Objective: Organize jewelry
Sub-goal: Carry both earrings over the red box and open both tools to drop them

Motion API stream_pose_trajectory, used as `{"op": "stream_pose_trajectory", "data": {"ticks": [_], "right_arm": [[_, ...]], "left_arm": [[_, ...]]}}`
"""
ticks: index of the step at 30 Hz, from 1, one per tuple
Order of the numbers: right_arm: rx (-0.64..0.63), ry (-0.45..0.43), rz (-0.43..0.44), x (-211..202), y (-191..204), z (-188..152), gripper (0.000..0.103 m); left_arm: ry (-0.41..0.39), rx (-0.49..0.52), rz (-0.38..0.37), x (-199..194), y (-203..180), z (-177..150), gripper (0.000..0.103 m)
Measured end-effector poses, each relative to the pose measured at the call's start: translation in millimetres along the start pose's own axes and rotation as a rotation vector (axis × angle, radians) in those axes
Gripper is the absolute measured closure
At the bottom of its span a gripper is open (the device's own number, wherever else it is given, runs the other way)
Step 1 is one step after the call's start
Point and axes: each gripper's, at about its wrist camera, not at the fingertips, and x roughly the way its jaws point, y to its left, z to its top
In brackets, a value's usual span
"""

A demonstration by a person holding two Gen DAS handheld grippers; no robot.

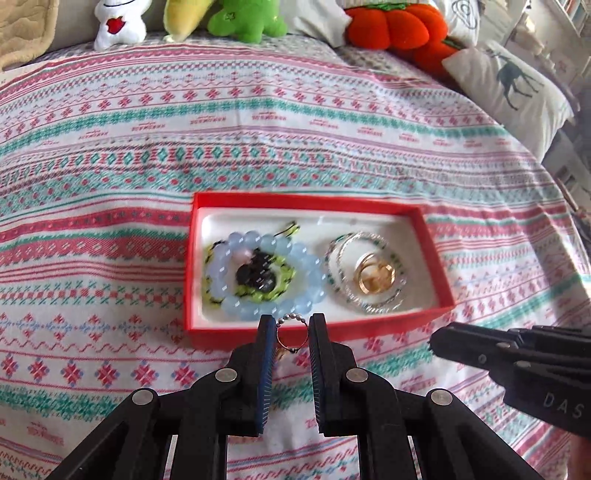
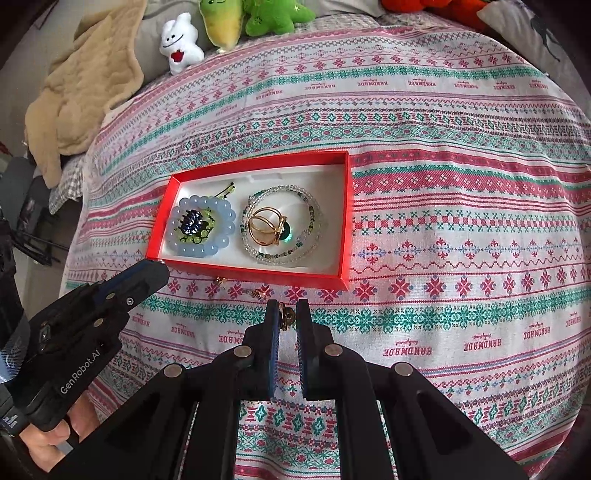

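A red box with a white lining lies on the patterned cloth; it also shows in the right wrist view. It holds a blue bead bracelet, a clear bead bracelet and gold rings. My left gripper is shut on a small beaded ring, just before the box's near wall. My right gripper is shut on a small gold piece, a little short of the box. Two small gold pieces lie on the cloth by the box's near wall.
Plush toys and an orange plush pumpkin line the far edge. A deer pillow lies at the right. A beige blanket lies at the far left in the right wrist view.
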Motion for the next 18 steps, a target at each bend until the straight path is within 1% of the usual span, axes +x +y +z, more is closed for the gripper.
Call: {"op": "stream_pose_trajectory", "data": {"ticks": [6, 13, 17, 18], "right_arm": [[0.016, -0.037, 0.007, -7, -3, 7, 0.094], [0.012, -0.066, 0.005, -6, -8, 17, 0.094], [0.024, -0.072, 0.006, -1, -12, 23, 0.094], [0.029, -0.071, 0.006, 0, -14, 24, 0.094]], "left_arm": [[-0.025, 0.009, -0.028, 14, -11, 9, 0.091], [-0.016, 0.008, -0.04, 29, -12, 11, 0.09], [-0.004, -0.014, -0.07, 33, -9, 11, 0.089], [-0.001, -0.019, -0.072, 33, -9, 12, 0.087]]}}
